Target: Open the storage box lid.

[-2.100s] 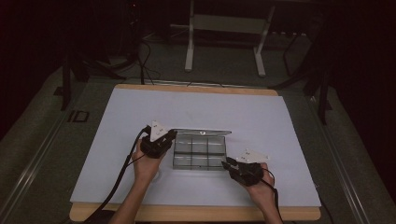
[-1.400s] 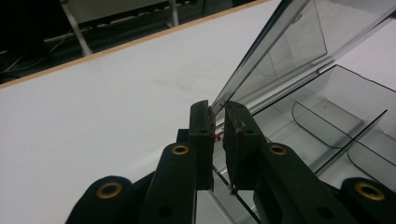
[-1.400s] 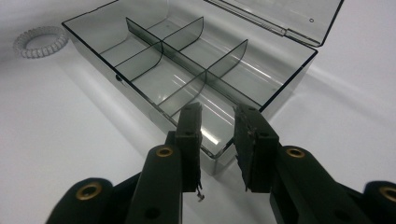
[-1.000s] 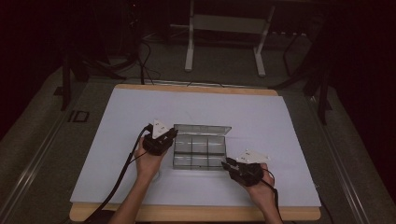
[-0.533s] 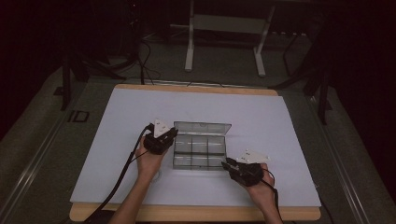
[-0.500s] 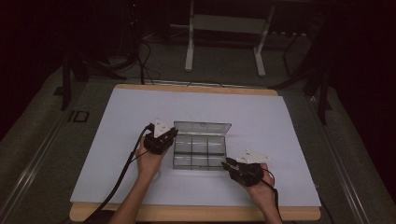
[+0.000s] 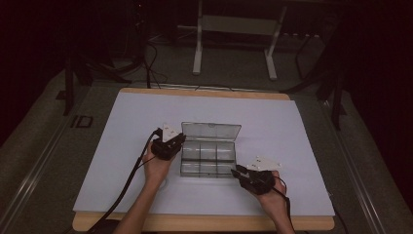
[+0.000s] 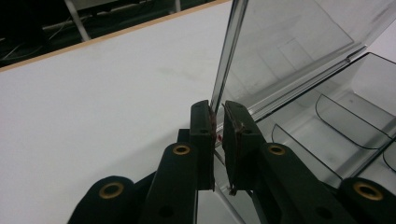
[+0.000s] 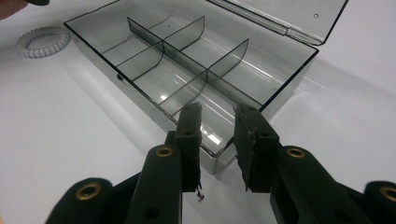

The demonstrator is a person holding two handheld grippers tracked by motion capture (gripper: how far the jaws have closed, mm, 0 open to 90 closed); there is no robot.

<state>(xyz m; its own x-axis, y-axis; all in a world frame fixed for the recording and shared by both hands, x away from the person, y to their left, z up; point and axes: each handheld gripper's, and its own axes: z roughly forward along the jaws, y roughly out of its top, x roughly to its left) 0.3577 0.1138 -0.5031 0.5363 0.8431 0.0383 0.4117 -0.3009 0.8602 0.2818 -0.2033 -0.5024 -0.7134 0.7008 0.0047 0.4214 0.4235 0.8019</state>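
The right gripper (image 9: 217,114) hung with jaws spread at the near corner of the clear box (image 9: 187,70). Beyond it, the left gripper (image 8: 218,112) pinched the edge of the raised lid (image 8: 289,46). A spiral hair tie (image 9: 43,41) lay beside the box.

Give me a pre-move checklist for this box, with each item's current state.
1. Lid open and tilted back: ok.
2. Left tool clamped on the lid's edge: ok.
3. Right tool open at the box corner, gripping nothing: ok.
4. Compartments empty: ok.
5. Hair tie on the table outside the box: ok.
6. Box steady enough not to slide: cannot tell.
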